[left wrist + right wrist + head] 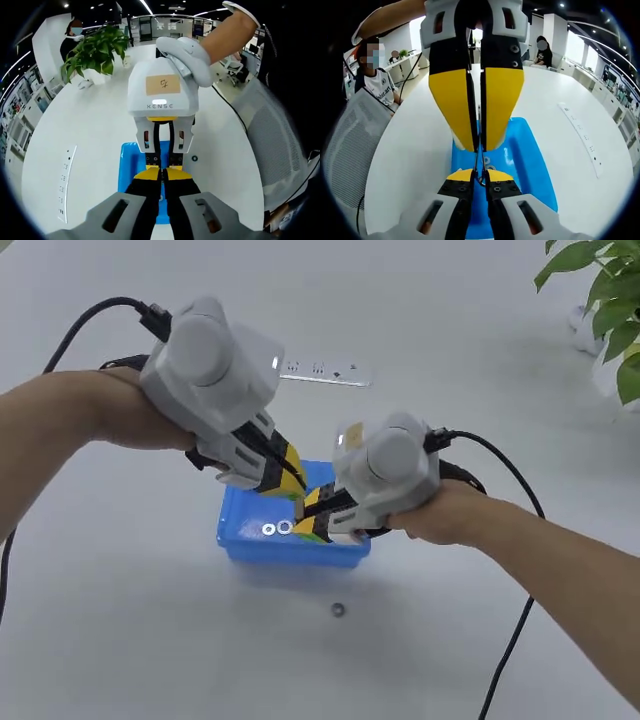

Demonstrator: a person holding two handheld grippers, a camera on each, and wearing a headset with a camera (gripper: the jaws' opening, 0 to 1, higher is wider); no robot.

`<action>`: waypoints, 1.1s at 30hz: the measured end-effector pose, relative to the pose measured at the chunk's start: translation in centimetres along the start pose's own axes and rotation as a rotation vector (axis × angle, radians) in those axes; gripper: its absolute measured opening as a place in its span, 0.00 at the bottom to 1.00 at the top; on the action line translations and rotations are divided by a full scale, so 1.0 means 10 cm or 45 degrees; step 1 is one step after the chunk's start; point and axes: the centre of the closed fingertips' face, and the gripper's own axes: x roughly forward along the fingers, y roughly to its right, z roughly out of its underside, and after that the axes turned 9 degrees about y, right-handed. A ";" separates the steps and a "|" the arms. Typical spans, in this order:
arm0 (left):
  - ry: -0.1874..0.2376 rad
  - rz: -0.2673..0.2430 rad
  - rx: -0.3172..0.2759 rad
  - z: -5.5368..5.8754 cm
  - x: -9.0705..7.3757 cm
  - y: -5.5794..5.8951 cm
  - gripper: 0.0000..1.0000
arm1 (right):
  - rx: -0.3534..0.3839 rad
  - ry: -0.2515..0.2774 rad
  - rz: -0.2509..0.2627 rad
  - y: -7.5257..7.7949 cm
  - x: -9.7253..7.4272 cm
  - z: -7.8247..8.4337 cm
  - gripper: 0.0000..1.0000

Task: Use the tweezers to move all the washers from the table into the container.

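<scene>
Blue container [300, 552] holds two washers [268, 530]; a third washer [338, 610] lies on the table [120, 640] just near of it. Above the container the left gripper [290, 478] and right gripper [312, 520] meet tip to tip, both seemingly clamped shut on the thin tweezers [479, 167]. Good practice: secure one firm grip before the other releases, then aim for the third washer.

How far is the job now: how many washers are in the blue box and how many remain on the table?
Done: two washers lie in the blue container. In hand: the left gripper and the right gripper meet above it, both shut on the tweezers; I cannot tell whether these carry a washer. Left: one washer lies on the table outside the container.
</scene>
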 end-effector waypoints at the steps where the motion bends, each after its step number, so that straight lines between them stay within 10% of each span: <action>1: -0.002 0.003 -0.004 0.02 0.01 -0.01 0.05 | 0.005 -0.002 -0.004 0.00 0.01 0.01 0.10; 33: -0.004 -0.005 -0.011 0.03 -0.01 -0.01 0.05 | 0.006 -0.002 -0.019 0.02 0.03 0.01 0.11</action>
